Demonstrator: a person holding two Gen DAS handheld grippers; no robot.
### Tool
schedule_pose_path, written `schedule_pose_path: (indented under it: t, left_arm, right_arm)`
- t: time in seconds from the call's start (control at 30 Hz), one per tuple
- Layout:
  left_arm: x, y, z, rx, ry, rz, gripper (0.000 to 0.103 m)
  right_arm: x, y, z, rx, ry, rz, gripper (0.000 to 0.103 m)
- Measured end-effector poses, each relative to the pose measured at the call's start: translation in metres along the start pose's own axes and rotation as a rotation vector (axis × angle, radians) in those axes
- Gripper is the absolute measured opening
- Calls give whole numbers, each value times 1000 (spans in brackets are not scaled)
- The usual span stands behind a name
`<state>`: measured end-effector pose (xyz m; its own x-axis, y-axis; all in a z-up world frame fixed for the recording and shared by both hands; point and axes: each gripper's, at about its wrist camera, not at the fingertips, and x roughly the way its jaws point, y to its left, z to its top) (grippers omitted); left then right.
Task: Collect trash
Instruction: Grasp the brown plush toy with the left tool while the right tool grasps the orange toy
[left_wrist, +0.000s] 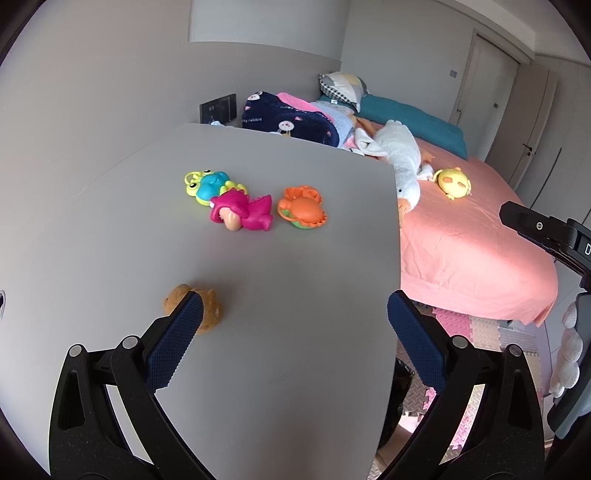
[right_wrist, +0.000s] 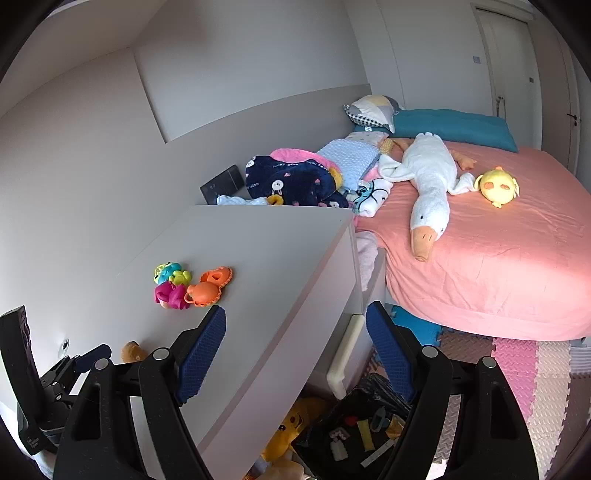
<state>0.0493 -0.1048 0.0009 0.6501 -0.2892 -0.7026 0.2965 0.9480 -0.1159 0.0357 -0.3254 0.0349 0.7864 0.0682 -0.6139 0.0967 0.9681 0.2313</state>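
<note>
A brown crumpled lump (left_wrist: 207, 314) lies on the grey dresser top (left_wrist: 277, 266), partly behind the left finger of my left gripper (left_wrist: 295, 301). That gripper is open above the top with nothing between its fingers. Farther back lie three plastic toys: a green-blue frog (left_wrist: 208, 184), a pink dinosaur (left_wrist: 243, 212) and an orange crab (left_wrist: 303, 208). My right gripper (right_wrist: 295, 312) is open and empty over the dresser's front corner. Below it on the floor sits a black trash bag (right_wrist: 325, 421) holding several small scraps. The brown lump (right_wrist: 131, 350) shows at the lower left of the right wrist view.
A bed with a pink sheet (right_wrist: 498, 266) stands to the right, carrying a white goose plush (right_wrist: 428, 184), a yellow plush (right_wrist: 496, 186) and blankets (right_wrist: 295, 181). Foam mats (right_wrist: 524, 369) cover the floor. A yellow plush (right_wrist: 291, 424) lies beside the bag, under the dresser's edge.
</note>
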Motion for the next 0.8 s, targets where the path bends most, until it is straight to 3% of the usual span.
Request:
schedule_pose_path:
  t: [0.3, 0.67, 0.8]
  left_arm:
    - [8, 38, -9, -64, 21, 78, 95]
    - [33, 61, -15, -93, 104, 105, 64]
    - [37, 61, -16, -68, 113, 112, 46]
  right_arm:
    - [27, 29, -4, -37, 37, 42, 79]
    - [47, 42, -5, -44, 64, 59, 79]
    - [54, 45, -2, -46, 71, 60, 79]
